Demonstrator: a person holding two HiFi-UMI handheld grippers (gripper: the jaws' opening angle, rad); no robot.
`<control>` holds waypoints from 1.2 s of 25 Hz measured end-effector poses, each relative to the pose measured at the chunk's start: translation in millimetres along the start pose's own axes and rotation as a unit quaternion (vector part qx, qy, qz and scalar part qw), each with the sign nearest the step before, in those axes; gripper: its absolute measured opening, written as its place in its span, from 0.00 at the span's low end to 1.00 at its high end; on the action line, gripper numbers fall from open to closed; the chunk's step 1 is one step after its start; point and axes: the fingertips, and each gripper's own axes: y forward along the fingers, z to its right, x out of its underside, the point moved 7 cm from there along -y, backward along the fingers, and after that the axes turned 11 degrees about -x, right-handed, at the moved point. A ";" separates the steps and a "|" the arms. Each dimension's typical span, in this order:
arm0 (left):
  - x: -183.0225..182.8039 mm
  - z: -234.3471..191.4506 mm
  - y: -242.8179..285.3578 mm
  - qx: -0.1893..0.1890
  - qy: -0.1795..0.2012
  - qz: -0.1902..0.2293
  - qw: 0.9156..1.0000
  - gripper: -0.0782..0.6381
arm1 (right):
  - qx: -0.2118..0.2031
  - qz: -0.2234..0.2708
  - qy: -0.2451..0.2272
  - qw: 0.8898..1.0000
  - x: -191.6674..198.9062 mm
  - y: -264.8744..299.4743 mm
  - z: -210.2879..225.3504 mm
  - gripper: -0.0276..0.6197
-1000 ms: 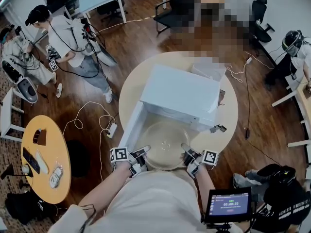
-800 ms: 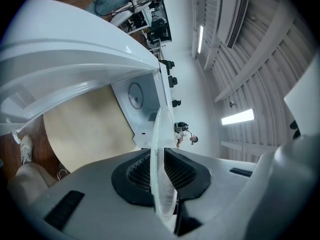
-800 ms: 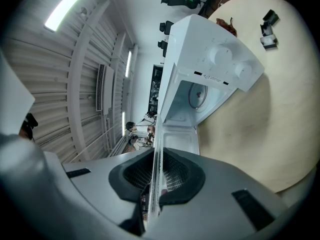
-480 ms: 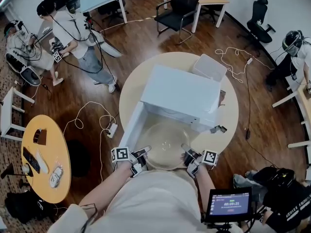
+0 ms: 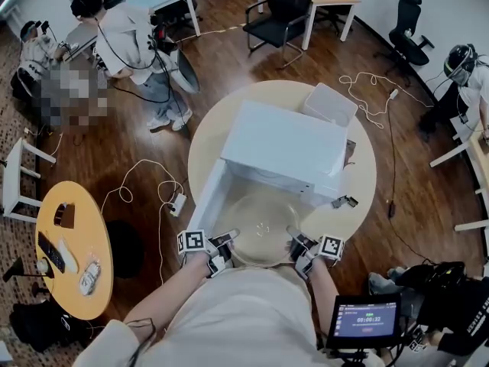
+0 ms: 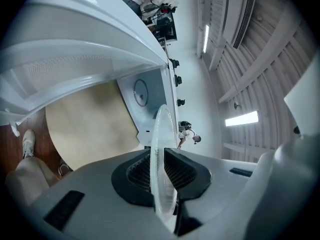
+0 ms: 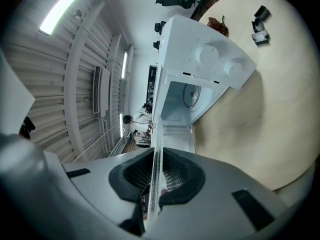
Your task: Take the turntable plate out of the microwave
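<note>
The clear glass turntable plate (image 5: 260, 228) hangs level in front of the white microwave (image 5: 284, 148), over its lowered door. My left gripper (image 5: 228, 237) is shut on the plate's left rim and my right gripper (image 5: 293, 232) is shut on its right rim. In the left gripper view the plate's edge (image 6: 161, 164) runs upright between the dark pads (image 6: 138, 174). The right gripper view shows the same thin glass edge (image 7: 156, 179) pinched between its pads (image 7: 175, 176), with the open microwave (image 7: 200, 69) beyond.
The microwave stands on a round beige table (image 5: 205, 138). A white box (image 5: 330, 104) sits behind it and small black parts (image 5: 343, 202) lie on the table at the right. A yellow side table (image 5: 70, 247) is to the left. People and office chairs (image 5: 280, 14) stand around.
The plate and both grippers have stayed in place. Only the people at the back left have shifted.
</note>
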 end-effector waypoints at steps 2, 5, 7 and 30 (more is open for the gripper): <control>0.5 -0.8 1.4 -0.003 0.000 0.000 1.000 0.17 | 0.006 0.001 0.003 1.000 0.1 -2.0 2.5 0.09; 0.7 -2.6 4.4 -0.006 -0.002 0.000 1.000 0.17 | 0.010 0.001 0.003 1.000 -1.4 -3.8 6.7 0.09; 0.6 -3.4 5.2 -0.007 -0.003 0.000 1.000 0.17 | 0.011 0.001 0.004 1.000 -1.7 -3.6 7.8 0.09; 8.1 -17.6 10.7 -0.024 -0.011 0.005 1.000 0.17 | 0.020 0.007 0.026 0.999 5.2 -6.5 24.6 0.09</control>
